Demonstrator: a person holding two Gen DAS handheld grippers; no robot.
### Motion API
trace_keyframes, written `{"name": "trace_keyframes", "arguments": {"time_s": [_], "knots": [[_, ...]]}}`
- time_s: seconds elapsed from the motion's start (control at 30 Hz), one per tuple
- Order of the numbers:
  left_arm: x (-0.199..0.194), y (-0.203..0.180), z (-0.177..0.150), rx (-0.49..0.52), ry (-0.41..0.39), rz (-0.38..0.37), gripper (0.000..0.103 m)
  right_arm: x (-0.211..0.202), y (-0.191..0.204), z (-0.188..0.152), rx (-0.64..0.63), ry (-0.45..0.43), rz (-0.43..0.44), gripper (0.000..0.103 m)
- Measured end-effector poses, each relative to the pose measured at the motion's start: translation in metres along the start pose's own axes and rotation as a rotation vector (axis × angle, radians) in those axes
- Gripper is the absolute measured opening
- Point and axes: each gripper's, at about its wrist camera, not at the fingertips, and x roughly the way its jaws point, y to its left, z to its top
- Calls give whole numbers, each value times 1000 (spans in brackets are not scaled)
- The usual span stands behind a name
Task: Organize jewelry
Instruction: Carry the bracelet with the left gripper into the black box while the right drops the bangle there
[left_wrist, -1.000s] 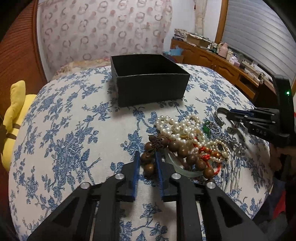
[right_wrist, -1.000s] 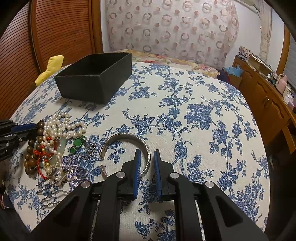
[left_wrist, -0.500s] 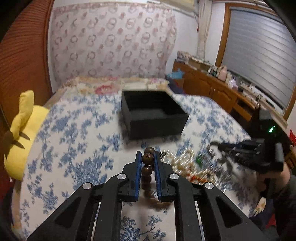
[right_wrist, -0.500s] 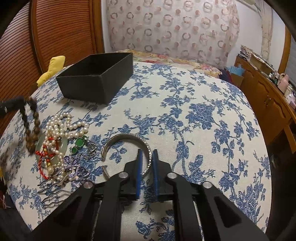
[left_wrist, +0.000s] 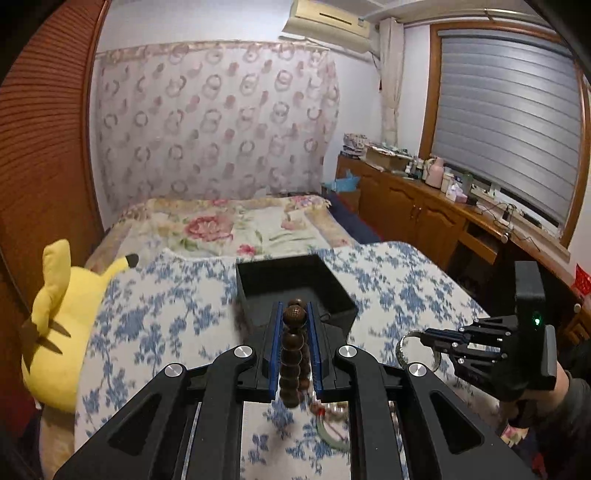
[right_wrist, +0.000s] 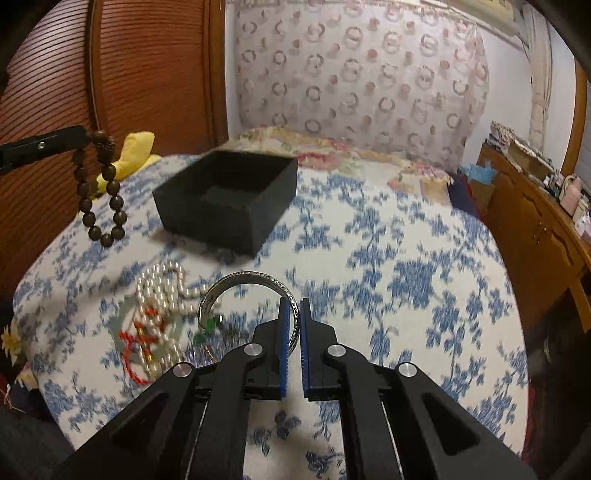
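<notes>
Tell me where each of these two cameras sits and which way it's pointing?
Left wrist view: sits on the left hand-held gripper, facing along its fingers, shut on the wooden bead bracelet, toward the black box; the other hand shows.
Right wrist view: sits on the right hand-held gripper, shut on the silver bangle, facing across the bed; the left gripper's tip shows.
Shared: box, bracelet, bangle, yellow plush toy.
</notes>
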Motion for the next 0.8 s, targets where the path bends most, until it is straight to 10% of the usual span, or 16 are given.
{"name": "trace_keyframes", "arguments": {"time_s": [0.8], "knots": [[71, 3, 52, 43, 31, 38, 12, 31, 5, 76, -14, -118, 21, 6]]}}
